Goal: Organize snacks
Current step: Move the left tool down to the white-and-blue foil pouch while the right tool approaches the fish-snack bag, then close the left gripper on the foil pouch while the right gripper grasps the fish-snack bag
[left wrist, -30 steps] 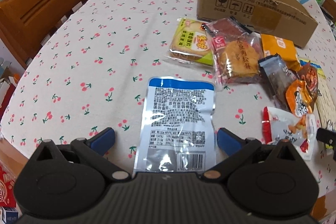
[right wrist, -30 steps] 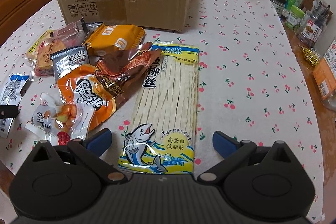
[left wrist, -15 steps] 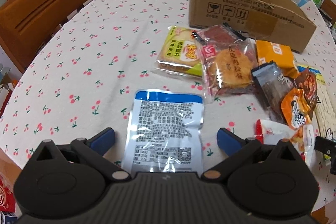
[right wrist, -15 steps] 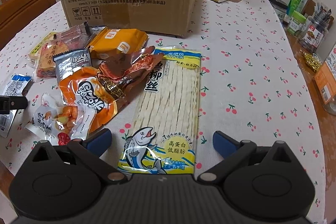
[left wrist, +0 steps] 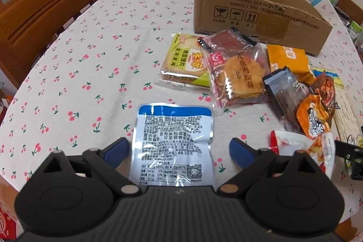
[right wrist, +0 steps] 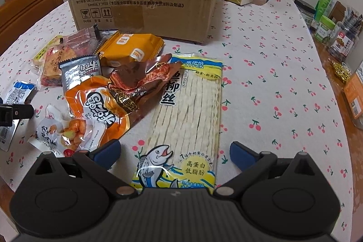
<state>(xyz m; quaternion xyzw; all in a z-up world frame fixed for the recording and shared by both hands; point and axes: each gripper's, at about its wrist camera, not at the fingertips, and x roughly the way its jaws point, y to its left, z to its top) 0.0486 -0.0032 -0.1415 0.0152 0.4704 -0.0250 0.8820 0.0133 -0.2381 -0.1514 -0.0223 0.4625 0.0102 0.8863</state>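
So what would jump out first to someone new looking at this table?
The heap of bright snack packets on the cherry-print tablecloth, in front of an open cardboard box. Nearest, a long fish-strip pack and a blue-and-white pouch each lie between a gripper's jaws.

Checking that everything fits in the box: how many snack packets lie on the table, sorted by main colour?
Blue and white: 1, printed pouch
Green: 1
Red-clear: 2
Orange: 2
Grey: 1
Brown: 1
White: 1
Yellow, fish strips: 1
Total: 10
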